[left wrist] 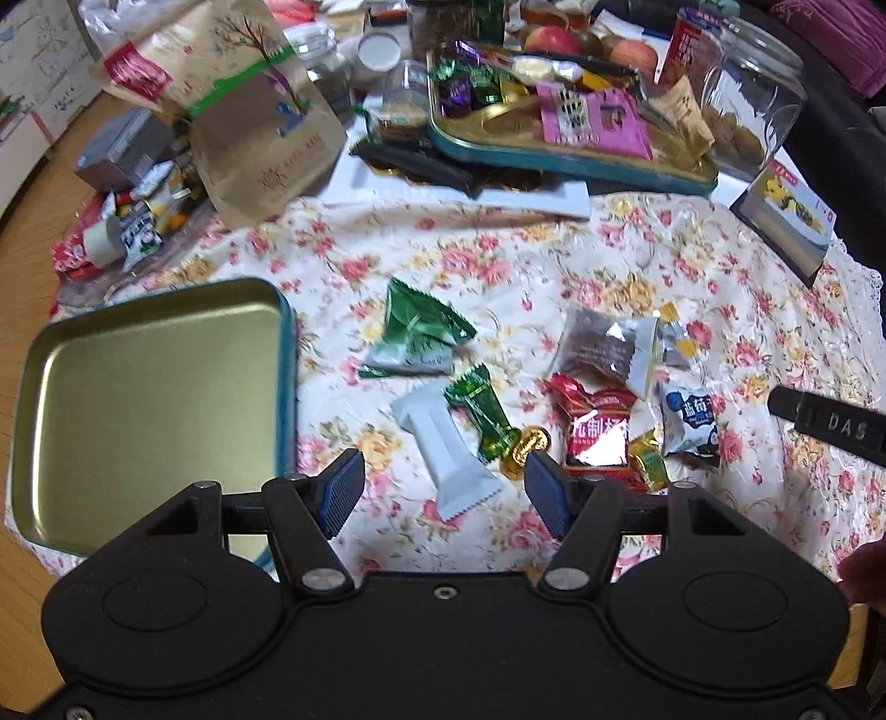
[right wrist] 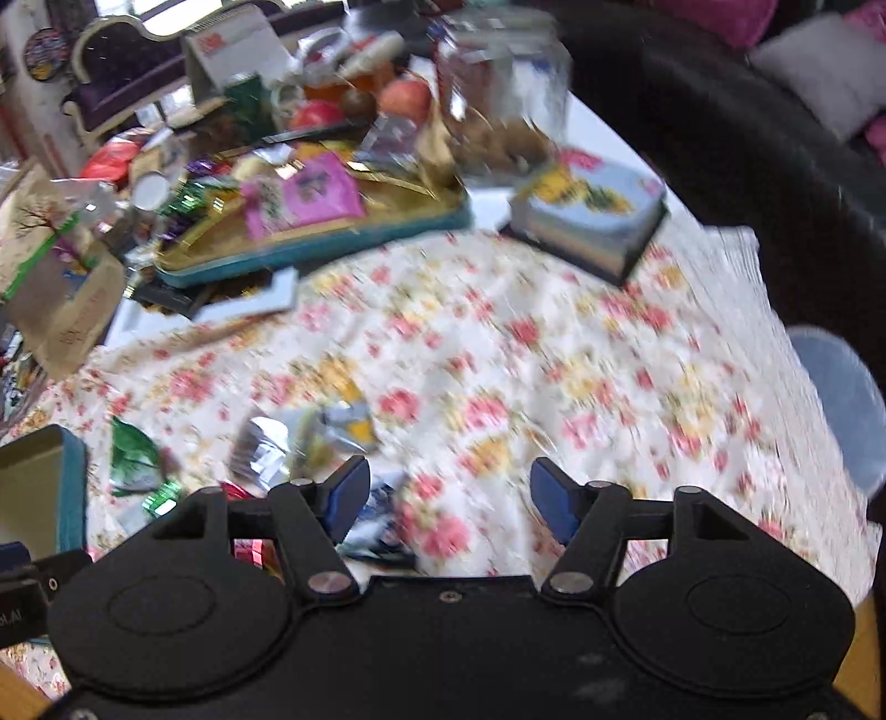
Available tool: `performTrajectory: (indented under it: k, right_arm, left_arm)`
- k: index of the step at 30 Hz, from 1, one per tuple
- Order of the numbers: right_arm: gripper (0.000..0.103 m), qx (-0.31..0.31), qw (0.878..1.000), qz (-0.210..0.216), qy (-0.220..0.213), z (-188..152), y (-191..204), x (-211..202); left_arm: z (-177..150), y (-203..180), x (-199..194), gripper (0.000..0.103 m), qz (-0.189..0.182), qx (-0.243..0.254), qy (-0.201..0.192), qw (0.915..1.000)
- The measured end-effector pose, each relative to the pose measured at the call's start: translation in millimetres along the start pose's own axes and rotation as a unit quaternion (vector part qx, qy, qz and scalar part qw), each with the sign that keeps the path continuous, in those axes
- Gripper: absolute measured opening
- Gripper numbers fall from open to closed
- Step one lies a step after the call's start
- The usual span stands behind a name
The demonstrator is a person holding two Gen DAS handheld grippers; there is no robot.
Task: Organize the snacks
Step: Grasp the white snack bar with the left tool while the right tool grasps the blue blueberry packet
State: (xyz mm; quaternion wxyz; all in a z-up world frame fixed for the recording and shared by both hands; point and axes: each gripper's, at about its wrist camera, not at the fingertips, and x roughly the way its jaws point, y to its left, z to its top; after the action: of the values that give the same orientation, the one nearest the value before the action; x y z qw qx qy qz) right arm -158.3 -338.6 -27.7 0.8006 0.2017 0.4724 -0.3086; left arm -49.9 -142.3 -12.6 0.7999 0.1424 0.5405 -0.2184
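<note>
Left gripper (left wrist: 444, 490): fingers spread, nothing held | white packet (left wrist: 446, 450) between fingers on tabletop | right gripper (right wrist: 448, 501): spread | Risk: green candy (left wrist: 483, 412) touching packet may be caught too.

Floral tablecloth (left wrist: 554, 266), dark sofa (right wrist: 747, 138), pink cushions (left wrist: 841, 50), wooden floor (left wrist: 22, 266)

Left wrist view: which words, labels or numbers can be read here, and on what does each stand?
"DAS" on the black bar at the right edge.
"蓝莓" on the blue-and-white snack packet.
White characters on the red packet: only partly legible.
Print on the pink packet and brown paper bag: too small to read.
</note>
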Motion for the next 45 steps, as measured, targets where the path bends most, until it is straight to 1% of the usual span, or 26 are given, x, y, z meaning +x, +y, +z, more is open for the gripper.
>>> performTrajectory:
  k: [1,2,5,10,14,17,20,25,30,32,36,38,41,42,43,45]
  right_arm:
    - [0.056,-0.002,1.000,-0.007,0.012,-2,-2,6]
    - [0.055,-0.004,1.000,-0.011,0.024,-4,-3,12]
    - [0.048,0.008,0.999,-0.003,0.049,-5,-5,23]
    - [0.047,0.054,0.995,0.043,0.066,6,8,36]
    - [0.047,0.048,0.995,0.041,0.079,9,23,52]
    - [0.047,0.043,0.994,0.042,0.091,6,29,59]
    - [0.048,0.038,0.995,0.041,0.086,4,30,59]
    - [0.052,0.031,0.996,0.038,0.072,2,35,62]
    - [0.054,0.022,0.997,0.029,0.062,2,47,70]
    - [0.054,0.015,0.997,0.026,0.065,2,51,71]
    - [0.054,0.012,0.997,0.033,0.073,1,51,72]
    - [0.055,0.017,0.997,0.035,0.073,-1,48,72]
    - [0.051,0.024,0.997,0.039,0.069,-3,44,70]
    - [0.049,0.027,0.997,0.039,0.066,-3,42,68]
    - [0.044,0.028,0.997,0.042,0.063,-3,41,66]
    - [0.037,0.020,0.997,0.043,0.065,-2,39,62]
  left_arm:
    - [1,1,3,0.066,-0.002,-0.004,0.007,1.0000]
    - [1,2,5,0.066,-0.003,-0.010,0.014,0.9998]
    - [3,7,12,0.066,0.000,-0.026,0.026,0.9993]
    - [6,16,19,0.066,0.007,-0.046,0.030,0.9985]
    - [8,23,22,0.066,0.006,-0.063,0.036,0.9973]
    - [10,24,25,0.066,0.003,-0.065,0.039,0.9971]
    - [11,20,28,0.065,0.002,-0.054,0.043,0.9976]
    - [8,15,34,0.064,-0.002,-0.044,0.052,0.9977]
    - [5,21,38,0.064,-0.014,-0.053,0.060,0.9967]
    - [5,23,39,0.064,-0.017,-0.052,0.063,0.9965]
    - [5,20,42,0.064,-0.007,-0.045,0.057,0.9973]
    - [6,18,46,0.061,-0.005,-0.047,0.059,0.9972]
    - [7,16,53,0.057,0.001,-0.053,0.065,0.9965]
    - [7,15,56,0.057,0.003,-0.054,0.068,0.9962]
    - [8,15,58,0.057,0.002,-0.054,0.070,0.9961]
    - [9,14,62,0.057,0.001,-0.056,0.071,0.9959]
